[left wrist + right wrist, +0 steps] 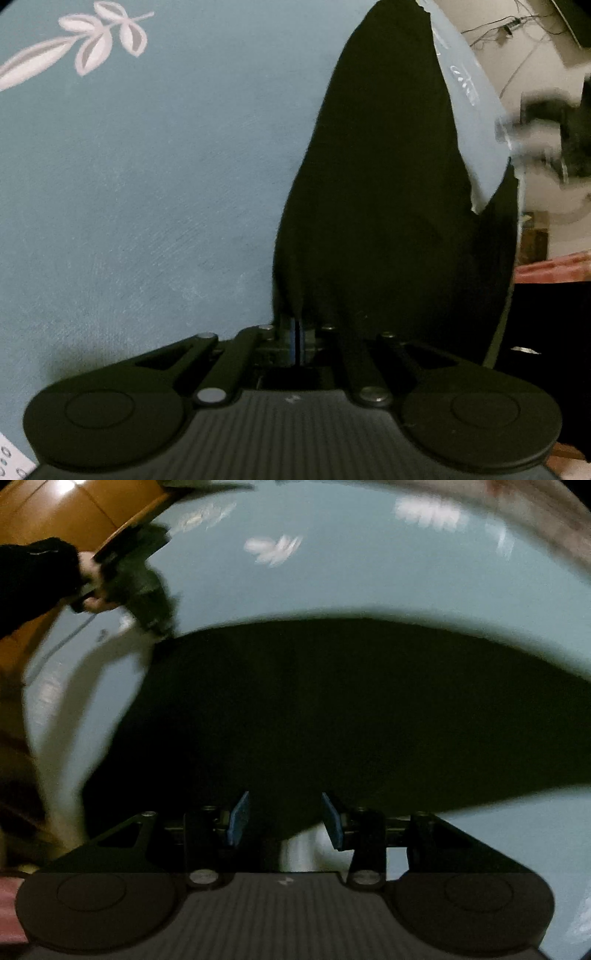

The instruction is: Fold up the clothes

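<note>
**Left hand-held gripper clamped on dark garment; right one released above it**

No container showed in either view; the scene held only cloth on a bed.

In the left wrist view, the left hand-held gripper (pixel 297 338) was clenched, its blue pads pressed together on the near edge of a dark garment (pixel 388 206). From the pads the cloth ran up toward 12 o'clock and spread out to 1 o'clock, lying on a light blue bedsheet (pixel 140 177) printed with a white leaf sprig (pixel 92 48) at 10 o'clock. A blurred dark shape at 3 o'clock could not be made out.

In the right wrist view, the right hand-held gripper (pixel 284 818) stood released, its blue pads apart with nothing pressed between them. It hung over the near edge of the garment (pixel 332 709), which filled the middle of the view as a broad dark sheet. At 10 o'clock a person's hand (pixel 92 587) in a dark sleeve (pixel 33 579) held the other, blurred gripper at the garment's far corner.
</note>
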`<state>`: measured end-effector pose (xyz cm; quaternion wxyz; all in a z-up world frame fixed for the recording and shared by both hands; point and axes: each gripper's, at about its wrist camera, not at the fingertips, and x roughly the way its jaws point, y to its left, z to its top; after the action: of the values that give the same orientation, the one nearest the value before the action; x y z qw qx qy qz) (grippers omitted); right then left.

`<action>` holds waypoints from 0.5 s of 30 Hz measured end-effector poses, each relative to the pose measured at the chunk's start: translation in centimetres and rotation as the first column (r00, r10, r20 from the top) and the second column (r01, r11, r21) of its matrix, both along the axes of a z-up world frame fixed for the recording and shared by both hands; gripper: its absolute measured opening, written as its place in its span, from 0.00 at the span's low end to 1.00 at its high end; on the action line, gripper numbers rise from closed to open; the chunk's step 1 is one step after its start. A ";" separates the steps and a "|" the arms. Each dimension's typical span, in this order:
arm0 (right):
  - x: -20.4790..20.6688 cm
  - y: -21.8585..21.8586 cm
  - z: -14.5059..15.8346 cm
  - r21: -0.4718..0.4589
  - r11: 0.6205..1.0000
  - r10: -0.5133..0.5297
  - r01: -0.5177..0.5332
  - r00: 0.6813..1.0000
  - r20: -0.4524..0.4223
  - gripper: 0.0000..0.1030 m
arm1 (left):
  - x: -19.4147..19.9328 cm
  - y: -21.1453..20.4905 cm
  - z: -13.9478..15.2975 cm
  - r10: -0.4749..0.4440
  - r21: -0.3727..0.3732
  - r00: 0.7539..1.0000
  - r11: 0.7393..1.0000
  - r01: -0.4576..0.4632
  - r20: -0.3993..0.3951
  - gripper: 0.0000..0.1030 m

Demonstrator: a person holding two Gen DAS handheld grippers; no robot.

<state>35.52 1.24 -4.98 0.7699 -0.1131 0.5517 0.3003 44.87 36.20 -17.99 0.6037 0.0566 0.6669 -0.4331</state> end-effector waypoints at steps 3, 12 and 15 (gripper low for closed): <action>3.2 -2.4 1.3 -0.201 0.970 0.175 -0.133 0.963 0.207 0.46 | -0.8 -0.1 0.2 0.017 0.013 0.999 1.000 -0.018 0.040 0.05; 16.7 -12.6 -3.6 -0.490 0.827 0.398 -0.275 0.902 0.166 0.25 | -1.5 0.7 0.9 0.037 0.055 0.997 0.998 -0.041 0.069 0.06; 19.4 -13.9 -5.9 -0.517 0.783 0.458 -0.346 0.883 0.103 0.18 | -1.2 0.9 1.1 0.050 0.066 0.997 0.996 -0.054 0.058 0.06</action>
<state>54.93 -12.68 -10.91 0.6911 -0.4503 0.4817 0.2959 43.62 37.08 -16.92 0.6311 0.0717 0.6652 -0.3926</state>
